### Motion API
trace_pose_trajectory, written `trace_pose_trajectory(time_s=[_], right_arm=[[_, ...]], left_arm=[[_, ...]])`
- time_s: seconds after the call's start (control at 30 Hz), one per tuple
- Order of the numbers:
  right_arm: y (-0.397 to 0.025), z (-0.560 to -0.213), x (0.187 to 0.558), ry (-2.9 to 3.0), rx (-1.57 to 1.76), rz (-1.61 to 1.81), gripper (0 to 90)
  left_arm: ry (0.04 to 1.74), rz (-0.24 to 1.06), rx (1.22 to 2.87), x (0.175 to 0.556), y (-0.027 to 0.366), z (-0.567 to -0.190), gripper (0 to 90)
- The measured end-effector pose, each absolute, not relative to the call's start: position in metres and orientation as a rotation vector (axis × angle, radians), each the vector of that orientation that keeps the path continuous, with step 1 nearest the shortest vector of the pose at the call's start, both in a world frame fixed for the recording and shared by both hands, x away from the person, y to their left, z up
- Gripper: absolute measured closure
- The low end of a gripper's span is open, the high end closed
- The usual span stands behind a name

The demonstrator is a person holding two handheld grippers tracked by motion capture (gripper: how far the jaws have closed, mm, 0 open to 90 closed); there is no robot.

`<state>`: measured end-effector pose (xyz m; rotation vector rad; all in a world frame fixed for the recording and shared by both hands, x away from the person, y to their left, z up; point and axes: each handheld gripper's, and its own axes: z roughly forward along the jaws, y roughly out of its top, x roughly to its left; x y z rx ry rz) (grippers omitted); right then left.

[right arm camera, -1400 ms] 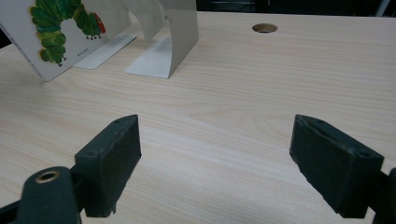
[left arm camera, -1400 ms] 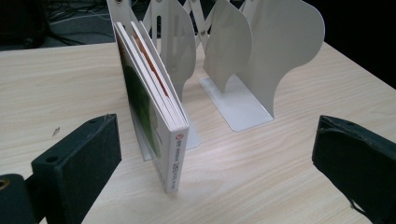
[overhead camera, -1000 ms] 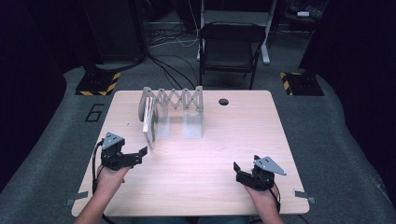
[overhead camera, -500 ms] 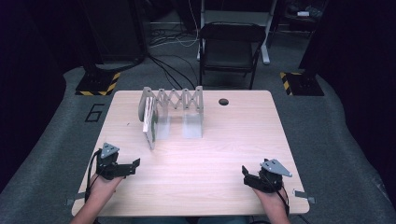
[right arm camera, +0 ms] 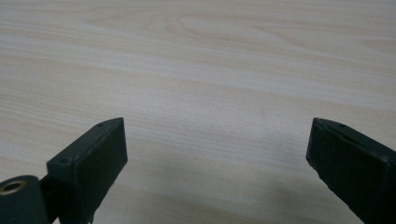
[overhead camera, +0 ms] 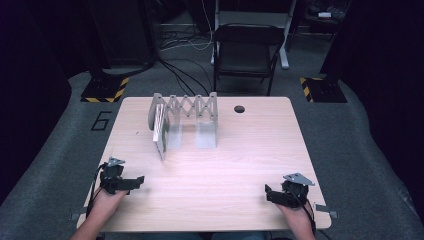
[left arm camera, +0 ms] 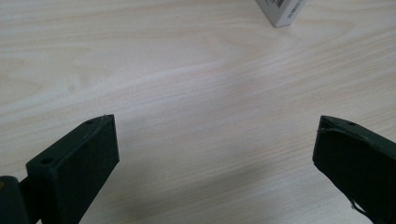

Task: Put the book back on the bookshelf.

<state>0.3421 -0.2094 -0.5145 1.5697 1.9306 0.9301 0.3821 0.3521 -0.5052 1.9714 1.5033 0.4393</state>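
Standing upright in the left end of a grey accordion rack (overhead camera: 192,107), a flat book-like item (overhead camera: 159,131) with a white spine is the thing nearest the grippers; its front corner juts out toward the person's side of the table. In the left gripper view its white corner (left arm camera: 280,10) shows at the top edge, well apart from the jaws. The rack sits on the far-left part of the light wooden table (overhead camera: 240,150), its other slots holding nothing.

The left gripper (overhead camera: 131,182) rests low near the table's near-left edge, held in the person's left hand (overhead camera: 106,197), pointing rightward across the wood. Its jaws stand wide apart with only bare wood grain between them. The right gripper (overhead camera: 269,195) lies near the near-right edge in the right hand (overhead camera: 295,212), pointing leftward, a grey three-cornered plate on top. Its jaws are likewise spread wide, nothing between them.

A small round hole (overhead camera: 239,109) pierces the table just right of the rack. Beyond the table stands a dark folding chair (overhead camera: 246,52).
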Motion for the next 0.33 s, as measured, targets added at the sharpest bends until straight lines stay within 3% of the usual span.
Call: trace_pose_trajectory(time_s=[0.33], right_arm=[[-0.2110,-0.5170,0.3453,1.964,1.598,0.919,0.0]], left_arm=[[1.535,0.441,1.954,0.3832,0.3544,-0.5036,0.2]])
